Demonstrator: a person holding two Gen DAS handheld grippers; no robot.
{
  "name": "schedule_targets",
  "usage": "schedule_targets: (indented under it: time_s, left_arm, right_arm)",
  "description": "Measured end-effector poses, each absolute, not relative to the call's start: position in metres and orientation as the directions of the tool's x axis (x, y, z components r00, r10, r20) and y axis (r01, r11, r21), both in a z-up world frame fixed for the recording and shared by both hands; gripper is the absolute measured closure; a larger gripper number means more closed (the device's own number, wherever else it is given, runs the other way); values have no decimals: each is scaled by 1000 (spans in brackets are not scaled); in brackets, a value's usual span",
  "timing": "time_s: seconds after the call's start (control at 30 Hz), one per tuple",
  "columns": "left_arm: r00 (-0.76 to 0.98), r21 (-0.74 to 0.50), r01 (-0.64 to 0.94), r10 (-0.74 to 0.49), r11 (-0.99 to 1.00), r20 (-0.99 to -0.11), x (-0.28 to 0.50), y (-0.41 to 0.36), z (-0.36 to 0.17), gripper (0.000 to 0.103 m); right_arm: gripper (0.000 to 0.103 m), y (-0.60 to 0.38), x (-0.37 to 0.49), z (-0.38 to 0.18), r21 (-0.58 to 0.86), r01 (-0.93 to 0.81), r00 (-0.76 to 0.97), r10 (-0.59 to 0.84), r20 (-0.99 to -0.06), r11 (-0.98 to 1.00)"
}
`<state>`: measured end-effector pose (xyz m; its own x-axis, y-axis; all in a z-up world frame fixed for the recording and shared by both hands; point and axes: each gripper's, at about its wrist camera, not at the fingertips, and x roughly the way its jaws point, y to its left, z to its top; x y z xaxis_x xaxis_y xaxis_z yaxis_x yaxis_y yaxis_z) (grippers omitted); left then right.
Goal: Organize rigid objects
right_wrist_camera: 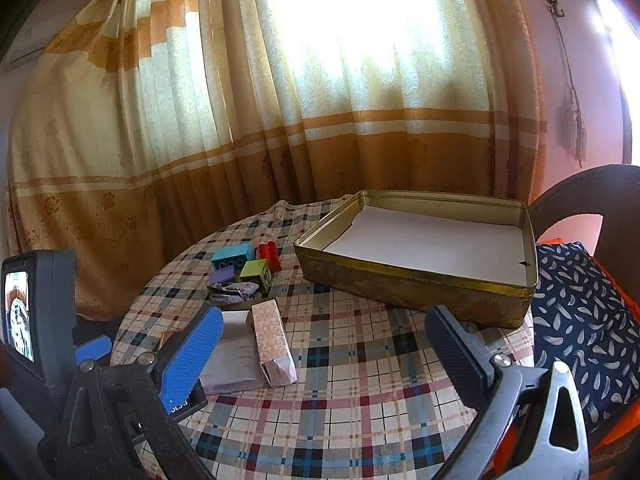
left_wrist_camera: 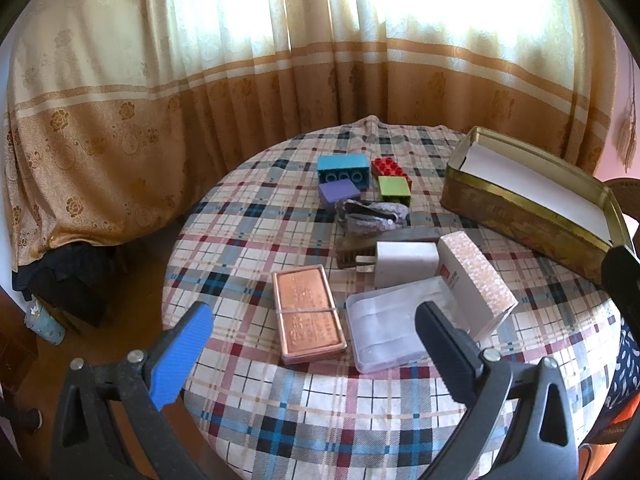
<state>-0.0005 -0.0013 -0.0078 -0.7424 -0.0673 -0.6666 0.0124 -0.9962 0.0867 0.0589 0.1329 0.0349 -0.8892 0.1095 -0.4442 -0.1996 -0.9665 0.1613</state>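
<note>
Copper shines nearest your left gripper (left_wrist_camera: 316, 344): the copper box (left_wrist_camera: 308, 314), bound by a thin band, lies on the plaid table (left_wrist_camera: 340, 420) just ahead of the blue pad, its long axis running away from you and leaning slightly left. Both jaws of that gripper stand wide apart and hold nothing. Just right of the copper box sits a clear case (left_wrist_camera: 394, 326), partly behind the black pad, and beyond it a pink carton (left_wrist_camera: 476, 282) and a white plug (left_wrist_camera: 404, 264). Farther back cluster a pouch (left_wrist_camera: 372, 216) and four blocks: teal (left_wrist_camera: 344, 170), purple (left_wrist_camera: 339, 194), green (left_wrist_camera: 394, 190) and red (left_wrist_camera: 390, 170).

The tin (right_wrist_camera: 400, 284), open and lined with white paper, lies off to the right side of the table, well apart from the copper box. Your right gripper (right_wrist_camera: 324, 354) hangs in front of it, jaws equally wide and empty, with the tin's near wall just beyond the black pad.

So the geometry favours a split: the left gripper is nearer the loose goods, the right nearer the tin. To take the copper box across its short width, your left jaws already straddle roughly the right line; it likely needs only a drop forward and down. The carry then runs rightward, past the carton, to the tin.
</note>
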Motion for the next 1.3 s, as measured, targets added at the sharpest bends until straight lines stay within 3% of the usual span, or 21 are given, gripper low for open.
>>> schedule_targets:
  time_s: [0.77, 1.0, 1.3]
  left_arm:
    - [-707, 85, 17, -72, -996, -704, -8, -7, -20, 0]
    - [-681, 71, 33, -75, -997, -729, -18, -25, -28, 0]
    - [-662, 70, 95, -116, -993, -740, -30, -53, -34, 0]
  right_arm:
    - [2, 136, 49, 24, 163, -193, -869, 92, -486, -968]
    - [22, 138, 36, 13, 177, -163, -845, 44, -534, -971]
    - [26, 123, 5, -3, 151, -78, -795, -30, -606, -986]
